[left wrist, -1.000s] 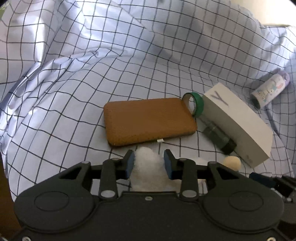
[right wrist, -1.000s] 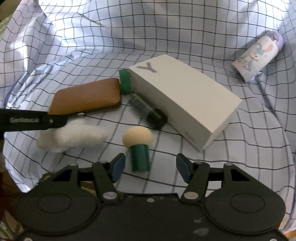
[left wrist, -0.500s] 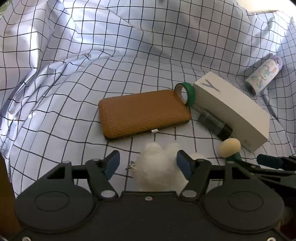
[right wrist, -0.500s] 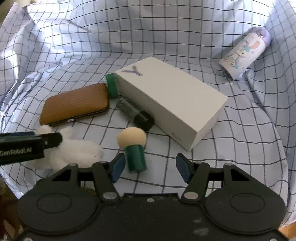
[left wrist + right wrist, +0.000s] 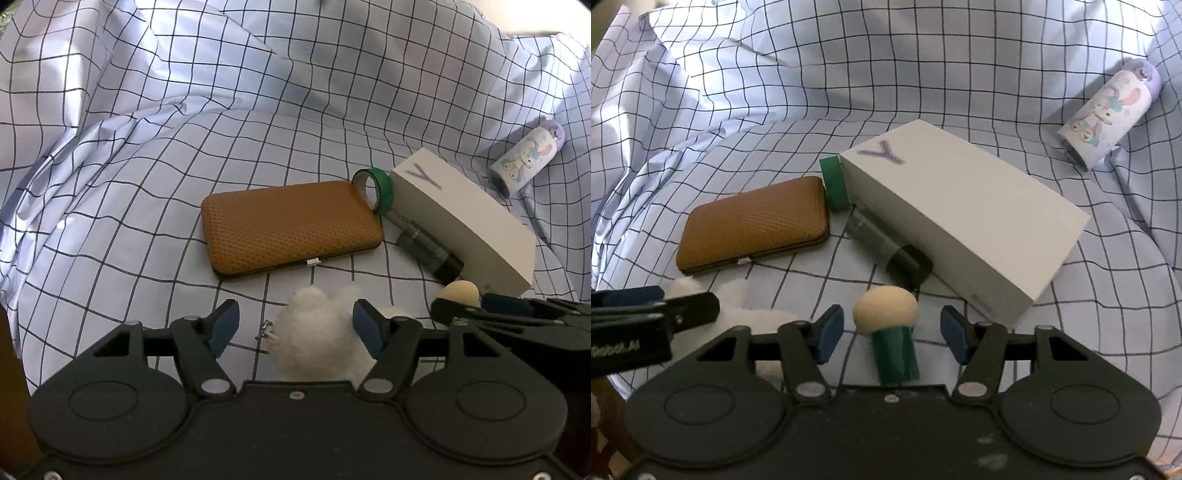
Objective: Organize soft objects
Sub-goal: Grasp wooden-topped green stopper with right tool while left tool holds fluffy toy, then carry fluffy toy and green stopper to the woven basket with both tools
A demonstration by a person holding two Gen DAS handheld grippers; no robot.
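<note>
A white fluffy plush (image 5: 317,332) lies on the checked cloth (image 5: 147,184) between the jaws of my left gripper (image 5: 293,325), which is open; the plush sits close against the right pad. A makeup sponge (image 5: 886,314) with a beige head and green handle lies between the jaws of my right gripper (image 5: 892,334). Those jaws are closing, with a gap still on both sides of the sponge. The two grippers stand side by side, left one by the plush (image 5: 750,314).
A brown textured case (image 5: 288,229), a green tape roll (image 5: 376,184), a dark tube (image 5: 886,243) and a long white box (image 5: 960,221) lie together just beyond the grippers. A purple cartoon bottle (image 5: 1108,114) lies far right. The cloth rises in folds all around.
My left gripper let go of the plush and opened wide. My right gripper moved forward around the sponge and its jaws narrowed.
</note>
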